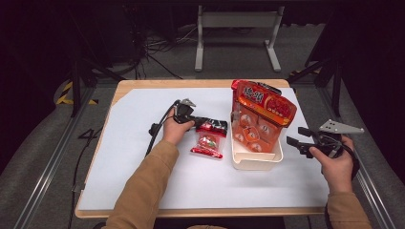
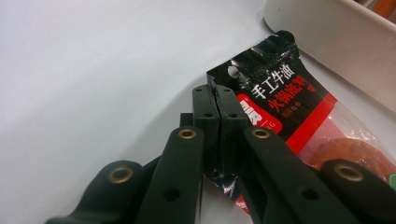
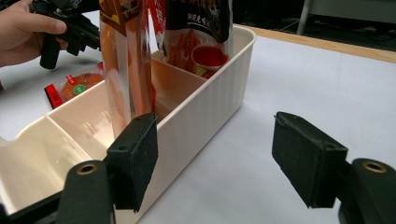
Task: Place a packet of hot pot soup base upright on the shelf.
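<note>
Left tongs (image 2: 215, 109) clamped on sauce packet (image 2: 285, 107)

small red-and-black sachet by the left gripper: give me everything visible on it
The sachet is a flat glossy plastic pouch: black top band with a hang hole and white and yellow Chinese print, a red stripe, and a clear lower window showing a reddish-orange block inside. It lies flat on the white table cover, just left of the cream bin. The left gripper is shut on its black top edge, jaws pinched together on the film.
</note>
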Demonstrator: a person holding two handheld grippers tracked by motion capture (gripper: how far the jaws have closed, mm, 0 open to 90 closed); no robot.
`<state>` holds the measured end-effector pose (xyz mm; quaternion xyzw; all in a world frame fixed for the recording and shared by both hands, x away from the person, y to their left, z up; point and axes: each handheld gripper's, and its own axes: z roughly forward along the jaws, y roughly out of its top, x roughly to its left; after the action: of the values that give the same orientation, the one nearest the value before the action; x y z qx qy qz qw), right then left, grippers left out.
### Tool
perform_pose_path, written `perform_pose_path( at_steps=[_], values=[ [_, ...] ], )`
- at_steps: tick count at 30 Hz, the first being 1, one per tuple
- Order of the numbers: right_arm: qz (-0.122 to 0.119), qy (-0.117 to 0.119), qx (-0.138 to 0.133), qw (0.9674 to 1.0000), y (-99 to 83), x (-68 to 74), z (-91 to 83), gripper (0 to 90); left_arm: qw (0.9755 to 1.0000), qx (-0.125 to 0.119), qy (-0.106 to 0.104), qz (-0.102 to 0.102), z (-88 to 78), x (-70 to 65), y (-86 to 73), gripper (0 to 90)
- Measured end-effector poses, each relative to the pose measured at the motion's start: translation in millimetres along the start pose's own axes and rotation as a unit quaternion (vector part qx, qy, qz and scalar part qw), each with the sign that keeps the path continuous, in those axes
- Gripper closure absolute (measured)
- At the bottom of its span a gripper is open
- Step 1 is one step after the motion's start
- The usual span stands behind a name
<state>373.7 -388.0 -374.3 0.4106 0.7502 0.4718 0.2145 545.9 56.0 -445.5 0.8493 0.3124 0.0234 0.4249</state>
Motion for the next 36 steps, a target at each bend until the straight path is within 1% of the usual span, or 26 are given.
perform_pose_path(
  at_steps=[3,5,6,10,14,17,20,21,26,29,30,31,32,33,36],
  values=[
    [-0.001,0.000,0.001,1.0000,-0.2,-0.2,0.0,32.2,1.0000,-0.001,0.001,0.000,-2.0,-1.9,1.3,90.0],
    [0.000,0.000,0.000,1.0000,-0.2,-0.4,-0.4,32.5,1.0000,-0.001,-0.003,-0.006,-7.1,-3.7,2.8,90.0],
    [0.000,0.000,0.000,1.0000,-0.2,-0.4,-0.4,32.5,1.0000,-0.001,-0.003,-0.006,-7.1,-3.7,2.8,90.0],
    [0.001,0.000,-0.001,1.0000,0.1,-0.9,-0.7,32.7,0.9997,-0.019,-0.011,-0.013,-17.6,-6.2,4.3,90.0],
    [0.002,0.003,-0.002,1.0000,1.0,-0.8,0.6,32.8,0.9995,-0.032,-0.007,-0.002,-28.1,-12.1,6.2,90.0],
    [0.001,0.004,-0.001,1.0000,1.2,-1.0,2.1,32.8,0.9990,-0.044,-0.012,-0.002,-36.3,-16.5,8.0,90.0],
    [0.001,0.004,-0.001,1.0000,1.6,-1.1,2.9,32.8,0.9984,-0.053,-0.017,0.004,-46.2,-21.1,10.2,90.0],
    [0.002,0.005,0.000,1.0000,1.7,-1.3,2.8,32.8,0.9982,-0.057,-0.021,0.003,-50.1,-23.4,10.8,90.0],
    [0.004,0.003,-0.002,1.0000,1.7,-2.9,2.7,32.8,0.9965,-0.077,-0.031,0.014,-64.2,-35.0,13.7,90.0],
    [0.005,0.004,-0.003,1.0000,1.9,-3.2,2.6,32.8,0.9950,-0.088,-0.039,0.026,-72.7,-44.2,16.0,90.0],
    [0.005,0.003,-0.004,1.0000,2.0,-3.3,2.7,32.8,0.9943,-0.093,-0.040,0.036,-76.6,-47.7,17.0,90.0],
    [0.005,0.003,-0.004,1.0000,2.0,-3.3,2.7,32.8,0.9943,-0.093,-0.040,0.036,-76.6,-47.7,17.0,90.0],
    [0.005,0.003,-0.004,1.0000,2.1,-3.3,2.6,32.9,0.9938,-0.096,-0.041,0.037,-80.7,-52.1,17.6,90.0],
    [0.005,0.003,-0.005,1.0000,2.2,-3.5,2.5,32.8,0.9926,-0.103,-0.046,0.046,-86.6,-57.4,18.6,90.0],
    [0.004,0.002,-0.006,1.0000,2.3,-3.8,2.1,32.9,0.9904,-0.114,-0.052,0.059,-96.2,-66.2,20.1,90.0]
  ],
)
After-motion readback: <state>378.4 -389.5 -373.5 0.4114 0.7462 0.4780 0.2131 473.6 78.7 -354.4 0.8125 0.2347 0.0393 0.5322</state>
